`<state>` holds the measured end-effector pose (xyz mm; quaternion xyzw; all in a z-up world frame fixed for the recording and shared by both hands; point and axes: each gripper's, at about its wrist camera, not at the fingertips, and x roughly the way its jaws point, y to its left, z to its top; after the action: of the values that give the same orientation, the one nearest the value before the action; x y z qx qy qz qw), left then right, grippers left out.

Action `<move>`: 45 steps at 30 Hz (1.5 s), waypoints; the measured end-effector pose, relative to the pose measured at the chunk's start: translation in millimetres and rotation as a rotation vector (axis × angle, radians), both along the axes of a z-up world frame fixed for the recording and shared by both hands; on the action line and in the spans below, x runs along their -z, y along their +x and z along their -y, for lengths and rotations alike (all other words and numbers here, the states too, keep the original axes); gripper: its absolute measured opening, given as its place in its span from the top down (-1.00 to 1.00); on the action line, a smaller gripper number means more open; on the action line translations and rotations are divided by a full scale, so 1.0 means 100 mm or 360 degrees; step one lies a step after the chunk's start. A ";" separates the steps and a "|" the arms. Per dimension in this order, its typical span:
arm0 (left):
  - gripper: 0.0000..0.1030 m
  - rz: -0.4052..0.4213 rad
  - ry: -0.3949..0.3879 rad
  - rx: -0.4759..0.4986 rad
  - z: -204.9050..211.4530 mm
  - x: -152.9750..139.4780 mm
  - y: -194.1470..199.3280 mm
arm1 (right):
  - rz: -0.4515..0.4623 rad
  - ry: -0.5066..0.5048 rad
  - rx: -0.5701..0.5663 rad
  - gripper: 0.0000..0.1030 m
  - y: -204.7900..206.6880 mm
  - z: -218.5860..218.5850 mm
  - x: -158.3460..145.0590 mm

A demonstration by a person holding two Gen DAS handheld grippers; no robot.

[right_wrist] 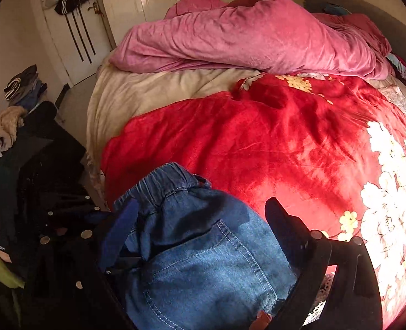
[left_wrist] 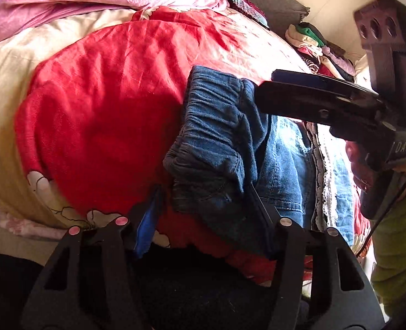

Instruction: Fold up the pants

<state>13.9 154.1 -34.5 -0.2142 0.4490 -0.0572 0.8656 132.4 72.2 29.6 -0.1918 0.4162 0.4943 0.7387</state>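
Observation:
Folded blue jeans (left_wrist: 214,143) with an elastic waistband lie on a red flowered blanket (left_wrist: 98,115) at the near side of the bed. My left gripper (left_wrist: 204,189) straddles their near end. Its right finger touches the denim, and its blue left pad (left_wrist: 148,220) stands a little off it, so it is open. My right gripper (left_wrist: 269,85) comes in from the right, its tips at the waistband. In the right wrist view my right gripper (right_wrist: 203,211) stands wide open over the jeans (right_wrist: 203,261), one finger on each side of them.
A lighter denim piece with white lace trim (left_wrist: 326,181) lies under the jeans at the right. A pink quilt (right_wrist: 258,38) and a beige sheet (right_wrist: 148,93) cover the far bed. Clothes are piled by the wall (left_wrist: 315,46) and beside the door (right_wrist: 24,88).

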 end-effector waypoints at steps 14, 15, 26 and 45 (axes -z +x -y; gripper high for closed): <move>-0.13 0.0013 -0.0048 -0.0014 0.00 0.01 -0.06 | -0.0290 0.0076 -0.0109 0.20 0.10 -0.15 0.30; -0.18 0.0021 -0.0058 -0.0014 0.00 -0.01 -0.08 | -0.0313 0.0135 -0.0110 0.28 0.11 -0.06 0.24; -0.48 0.0096 -0.0183 0.0145 0.32 -0.26 -0.06 | -0.0345 0.0527 -0.0073 0.33 0.01 0.90 -0.30; -0.48 0.0156 -0.0216 0.0609 1.51 -0.52 0.12 | -0.0260 0.0768 0.0324 -0.15 0.09 2.22 -0.43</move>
<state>26.3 3.1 17.9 -0.1799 0.4340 -0.2611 0.8433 141.8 -149.6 73.1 0.0728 0.3617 0.5163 0.7729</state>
